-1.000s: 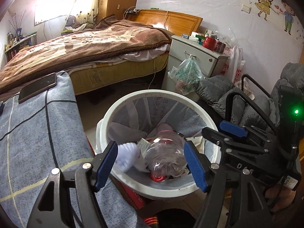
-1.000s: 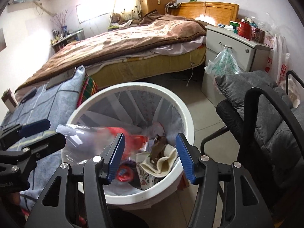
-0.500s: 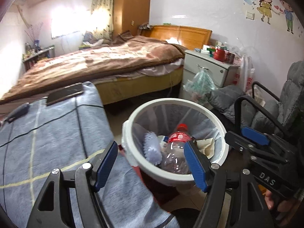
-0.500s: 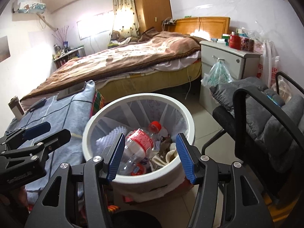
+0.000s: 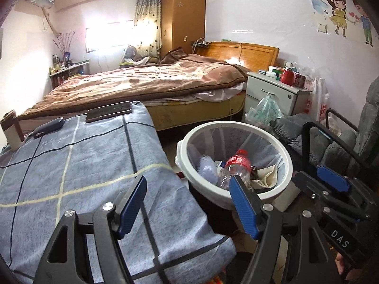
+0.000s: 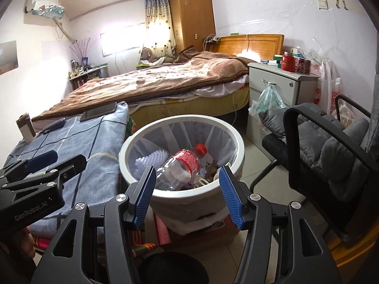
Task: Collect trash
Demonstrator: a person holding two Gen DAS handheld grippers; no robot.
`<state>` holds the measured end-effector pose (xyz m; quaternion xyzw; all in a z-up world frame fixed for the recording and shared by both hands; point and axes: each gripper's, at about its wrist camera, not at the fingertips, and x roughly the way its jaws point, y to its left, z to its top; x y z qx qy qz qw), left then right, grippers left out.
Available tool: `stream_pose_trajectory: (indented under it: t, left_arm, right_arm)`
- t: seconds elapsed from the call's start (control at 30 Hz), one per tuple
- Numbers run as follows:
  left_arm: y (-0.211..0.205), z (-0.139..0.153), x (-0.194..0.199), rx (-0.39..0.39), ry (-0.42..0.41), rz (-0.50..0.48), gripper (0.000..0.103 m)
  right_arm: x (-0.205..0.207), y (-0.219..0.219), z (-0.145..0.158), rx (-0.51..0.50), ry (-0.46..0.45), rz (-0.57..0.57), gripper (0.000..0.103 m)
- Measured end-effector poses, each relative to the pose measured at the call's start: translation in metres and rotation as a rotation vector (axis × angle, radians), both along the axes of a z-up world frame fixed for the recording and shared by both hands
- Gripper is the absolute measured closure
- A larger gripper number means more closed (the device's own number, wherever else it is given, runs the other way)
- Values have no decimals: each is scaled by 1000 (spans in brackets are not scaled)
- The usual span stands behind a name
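Plainly, in the left wrist view, the left gripper [image 5: 189,203] stood with its jaws spread wide and nothing between them, hovering over the near edge of the blue checked cloth [image 5: 78,165], just beside the white bin [image 5: 281,189]. Inside the bin lay a clear plastic bottle [image 5: 234,170] with a red cap, next to a pale lilac brush-like thing [image 5: 207,169] and some crumpled paper [image 5: 266,177]. The right gripper [image 5: 331,184] showed on the far side of the bin from the cloth.

Seen from the right wrist, the right gripper [image 6: 187,194] was likewise open and empty, poised on the near side of the bin [image 6: 125,156], whose rim sat between its blue pads [image 6: 229,194]. The bottle [image 6: 180,170] rested slantwise on top of the rubbish.

By my reading, a drop-off was finished and both hands were free. The next move would call for finding more trash away from the bin; none was plainly visible on the cloth.
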<state>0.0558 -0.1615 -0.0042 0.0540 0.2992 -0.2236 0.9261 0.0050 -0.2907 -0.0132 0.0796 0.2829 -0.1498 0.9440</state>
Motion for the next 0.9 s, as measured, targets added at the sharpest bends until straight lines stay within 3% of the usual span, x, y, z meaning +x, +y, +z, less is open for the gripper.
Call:
stream_pose_trajectory:
  t: [0.3,0.9]
  left_arm:
    - [10,1,-6,-41,-4,13,29]
    - [13,2,-8,-32,-6,33,29]
  right_arm:
    - [-6,10,2,-18,-20,-3,46]
    - [-8,16,4,-18,-29,-6,46]
